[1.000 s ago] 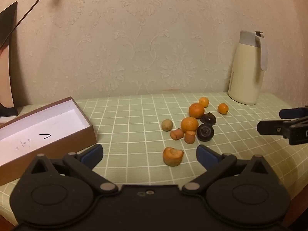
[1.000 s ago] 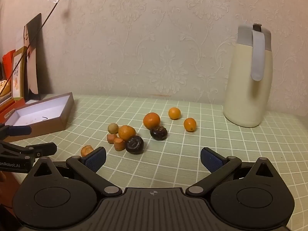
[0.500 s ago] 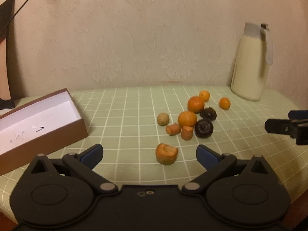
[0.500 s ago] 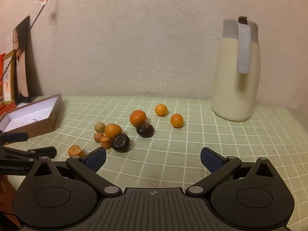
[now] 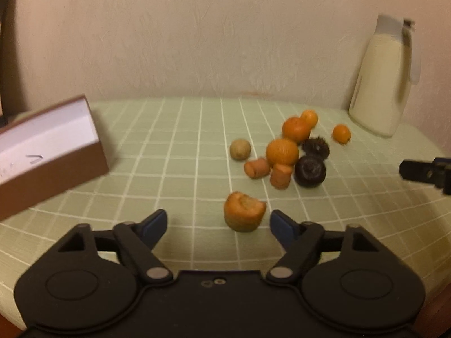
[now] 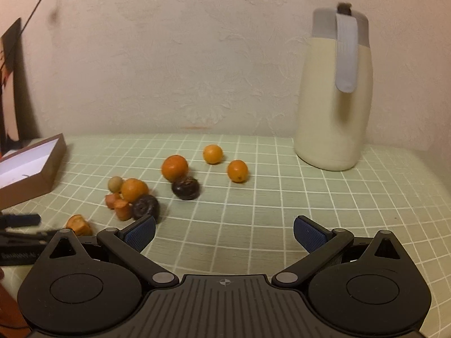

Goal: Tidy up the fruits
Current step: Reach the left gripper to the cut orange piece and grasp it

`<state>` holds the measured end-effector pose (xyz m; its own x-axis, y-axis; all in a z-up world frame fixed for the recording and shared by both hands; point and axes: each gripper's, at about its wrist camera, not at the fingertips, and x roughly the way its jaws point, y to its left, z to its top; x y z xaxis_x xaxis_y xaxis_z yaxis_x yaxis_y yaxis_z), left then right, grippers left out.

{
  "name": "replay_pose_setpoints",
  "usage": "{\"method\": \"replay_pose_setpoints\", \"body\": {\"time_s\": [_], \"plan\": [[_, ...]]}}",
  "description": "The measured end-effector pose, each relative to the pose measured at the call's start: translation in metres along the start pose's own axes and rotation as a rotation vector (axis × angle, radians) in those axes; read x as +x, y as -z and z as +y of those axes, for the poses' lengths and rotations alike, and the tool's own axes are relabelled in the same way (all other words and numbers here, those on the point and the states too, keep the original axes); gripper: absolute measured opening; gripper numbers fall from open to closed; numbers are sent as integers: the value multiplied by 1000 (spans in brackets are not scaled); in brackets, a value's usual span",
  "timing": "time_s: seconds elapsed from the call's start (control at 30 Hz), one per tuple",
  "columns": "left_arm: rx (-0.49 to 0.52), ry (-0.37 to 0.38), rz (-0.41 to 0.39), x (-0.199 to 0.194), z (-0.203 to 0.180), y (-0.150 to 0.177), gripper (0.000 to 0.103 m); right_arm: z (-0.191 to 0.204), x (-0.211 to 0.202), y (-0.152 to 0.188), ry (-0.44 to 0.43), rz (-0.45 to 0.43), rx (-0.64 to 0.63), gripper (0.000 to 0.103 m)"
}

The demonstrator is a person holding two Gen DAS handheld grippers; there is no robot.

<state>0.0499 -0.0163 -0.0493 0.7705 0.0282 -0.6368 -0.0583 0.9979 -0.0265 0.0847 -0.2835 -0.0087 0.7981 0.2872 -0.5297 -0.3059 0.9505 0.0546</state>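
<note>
Left gripper [image 5: 217, 219] jaws just closing, still apart, orange fruit chunk [image 5: 244, 211] between fingertips, untouched, on green checked tablecloth [image 5: 174, 146]. Right gripper [image 6: 224, 232] wide open, empty. Brown box [image 5: 50, 146] lies left of the fruit pile [image 5: 290, 152].

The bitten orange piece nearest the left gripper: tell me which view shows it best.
The left wrist view: the bitten orange piece sits large and whole, just ahead. The right wrist view shows it small at the lower left, partly hidden.
</note>
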Motion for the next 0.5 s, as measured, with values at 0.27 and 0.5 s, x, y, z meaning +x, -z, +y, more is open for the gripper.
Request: {"method": "replay_pose_setpoints", "body": {"time_s": [0.27,0.5], "plan": [[-2,-28,-21,14,-14,4,51,0,14,1,-5,21,-24,103],[-33,-24,-29,14,-21,1,26,-5,20,0,-5,28,-8,103]]}}
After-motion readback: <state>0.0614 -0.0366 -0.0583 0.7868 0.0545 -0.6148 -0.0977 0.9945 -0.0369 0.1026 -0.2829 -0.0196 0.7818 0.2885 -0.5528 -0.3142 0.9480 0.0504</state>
